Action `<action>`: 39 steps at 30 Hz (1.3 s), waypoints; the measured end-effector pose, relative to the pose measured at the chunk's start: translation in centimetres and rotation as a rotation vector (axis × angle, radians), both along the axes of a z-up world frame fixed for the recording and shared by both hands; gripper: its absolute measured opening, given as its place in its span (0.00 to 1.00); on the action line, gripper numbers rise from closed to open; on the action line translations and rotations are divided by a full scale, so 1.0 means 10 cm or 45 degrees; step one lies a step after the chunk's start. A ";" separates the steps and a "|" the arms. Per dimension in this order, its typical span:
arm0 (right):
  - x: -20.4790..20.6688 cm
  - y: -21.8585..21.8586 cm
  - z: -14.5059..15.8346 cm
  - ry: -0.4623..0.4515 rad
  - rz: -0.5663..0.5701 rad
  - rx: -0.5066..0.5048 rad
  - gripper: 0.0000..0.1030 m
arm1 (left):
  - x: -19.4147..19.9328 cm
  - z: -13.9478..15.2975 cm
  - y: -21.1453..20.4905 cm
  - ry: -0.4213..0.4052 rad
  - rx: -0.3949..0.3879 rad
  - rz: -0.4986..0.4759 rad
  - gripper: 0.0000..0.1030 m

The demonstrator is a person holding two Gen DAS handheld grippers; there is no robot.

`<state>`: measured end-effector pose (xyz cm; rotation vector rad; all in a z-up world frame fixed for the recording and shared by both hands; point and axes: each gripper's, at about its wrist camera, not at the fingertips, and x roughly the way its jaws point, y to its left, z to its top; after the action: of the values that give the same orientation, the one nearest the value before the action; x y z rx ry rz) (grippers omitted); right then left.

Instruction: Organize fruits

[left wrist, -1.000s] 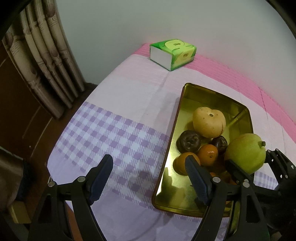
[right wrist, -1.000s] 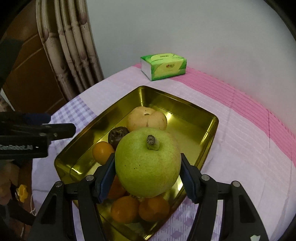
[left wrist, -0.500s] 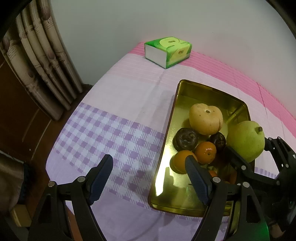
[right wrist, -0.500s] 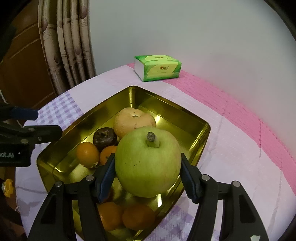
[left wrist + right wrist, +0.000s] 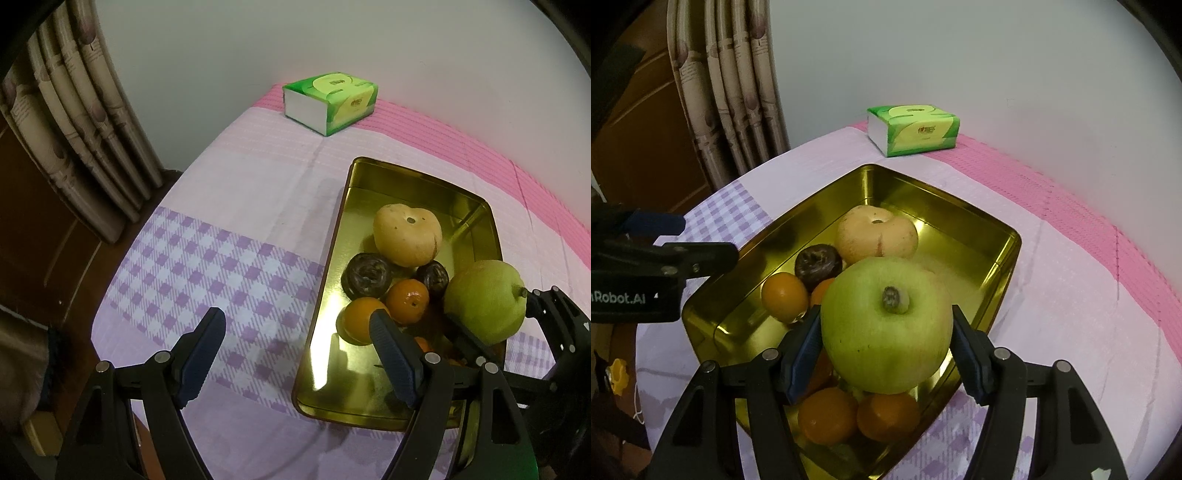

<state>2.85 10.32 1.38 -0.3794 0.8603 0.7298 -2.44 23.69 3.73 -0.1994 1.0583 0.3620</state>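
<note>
Pink cloth (image 5: 258,192); right tongs (image 5: 886,347) angled down, clamping green apple (image 5: 886,325).

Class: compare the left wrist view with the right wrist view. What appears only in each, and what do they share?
Only the left wrist view shows the left tool head-on, open over the checked cloth. Only the right wrist view shows two oranges under the green apple, plus a small yellow object at the left edge. Both show the gold tray, tissue pack, curtain and the right tool shut on the apple.
</note>
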 end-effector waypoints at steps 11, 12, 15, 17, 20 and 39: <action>-0.07 0.00 -0.01 0.012 0.016 -0.012 0.60 | -0.04 0.07 -0.11 -0.007 0.015 -0.036 0.78; -0.08 0.00 -0.01 0.012 0.017 -0.011 0.60 | -0.05 0.09 -0.13 -0.007 0.019 -0.042 0.78; -0.11 0.00 0.00 0.016 0.020 -0.017 0.61 | -0.10 0.13 -0.20 -0.013 0.020 -0.070 0.78; -0.13 0.01 0.00 0.010 0.027 -0.022 0.60 | -0.13 0.14 -0.23 -0.008 0.026 -0.078 0.78; -0.15 0.03 0.01 0.009 0.030 -0.024 0.60 | -0.17 0.14 -0.26 0.001 0.025 -0.085 0.79; -0.13 -0.19 0.19 0.050 -0.103 0.073 0.82 | -0.25 0.15 -0.26 0.001 0.017 -0.083 0.79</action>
<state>1.54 8.45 3.27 -0.2782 0.8849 0.6875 -4.94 21.10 5.22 -0.1522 1.0605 0.3101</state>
